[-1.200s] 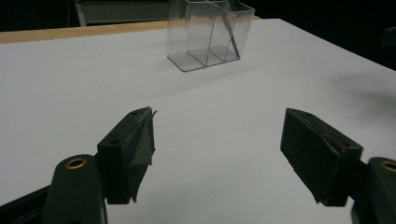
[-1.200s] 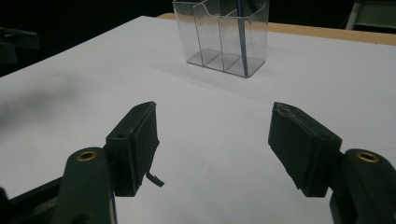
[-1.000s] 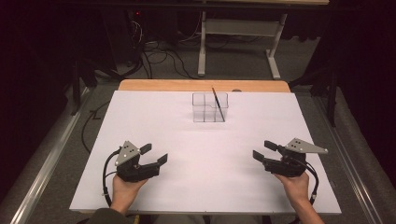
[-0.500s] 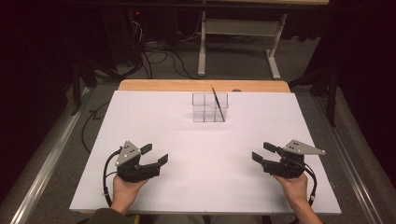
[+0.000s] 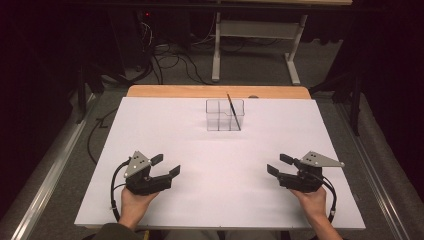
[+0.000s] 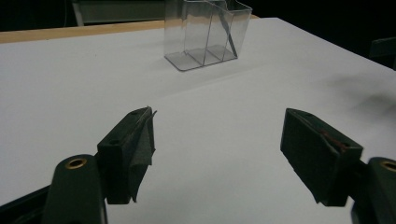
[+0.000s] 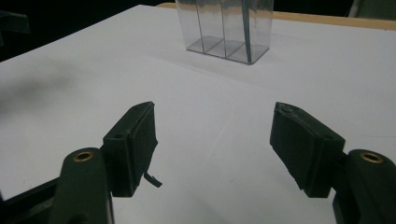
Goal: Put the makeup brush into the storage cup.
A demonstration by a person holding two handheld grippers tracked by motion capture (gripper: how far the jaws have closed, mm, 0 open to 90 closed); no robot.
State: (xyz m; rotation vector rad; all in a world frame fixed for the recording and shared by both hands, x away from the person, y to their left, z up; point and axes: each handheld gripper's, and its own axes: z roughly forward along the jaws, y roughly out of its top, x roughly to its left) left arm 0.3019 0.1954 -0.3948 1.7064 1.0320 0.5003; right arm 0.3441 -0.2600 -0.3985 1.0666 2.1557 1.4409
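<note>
A clear plastic box with compartments (image 5: 225, 115) stands at the far middle of the white table (image 5: 220, 165). A thin dark stick (image 5: 233, 112) leans inside its right compartment. The box (image 6: 208, 32) is ahead of my left gripper (image 6: 217, 140), whose jaws stand wide open over bare table. In the right gripper view the same box (image 7: 226, 28) stands ahead of my right gripper (image 7: 215, 140), also open and empty. From above, the left gripper (image 5: 165, 166) rests near the front left and the right gripper (image 5: 279, 164) near the front right, each held by a hand.
A wooden strip (image 5: 215, 91) shows along the table's far edge. Beyond it are a grey metal stand (image 5: 255, 40) and loose cables (image 5: 165, 60) on the floor. A metal rail (image 5: 50, 175) runs along the left side.
</note>
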